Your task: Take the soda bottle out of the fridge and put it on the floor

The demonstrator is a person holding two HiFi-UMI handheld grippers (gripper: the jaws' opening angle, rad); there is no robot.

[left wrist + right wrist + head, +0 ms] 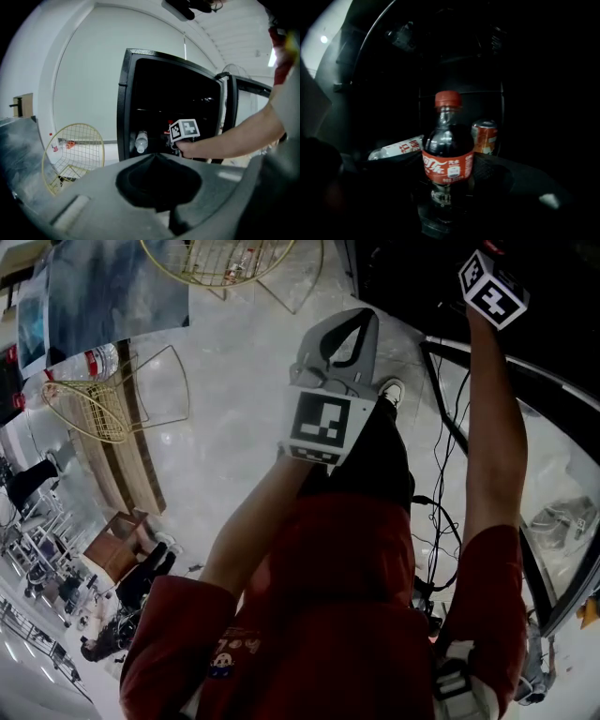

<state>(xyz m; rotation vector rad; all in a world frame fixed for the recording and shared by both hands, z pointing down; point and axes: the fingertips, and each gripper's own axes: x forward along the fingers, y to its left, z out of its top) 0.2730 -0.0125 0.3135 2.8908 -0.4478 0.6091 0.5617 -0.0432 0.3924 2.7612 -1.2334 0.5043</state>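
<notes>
The upright dark soda bottle (447, 164), red-capped and red-labelled, stands between the right gripper's (447, 197) wide-spread jaws, not gripped.

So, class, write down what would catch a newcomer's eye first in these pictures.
A cola soda bottle with a red cap stands upright in the dark fridge, at the centre of the right gripper view. Behind it are an orange can at right and a clear bottle lying at left.

Head view steeply down; both gripper views toward fridge (124, 103), right nearest.
</notes>
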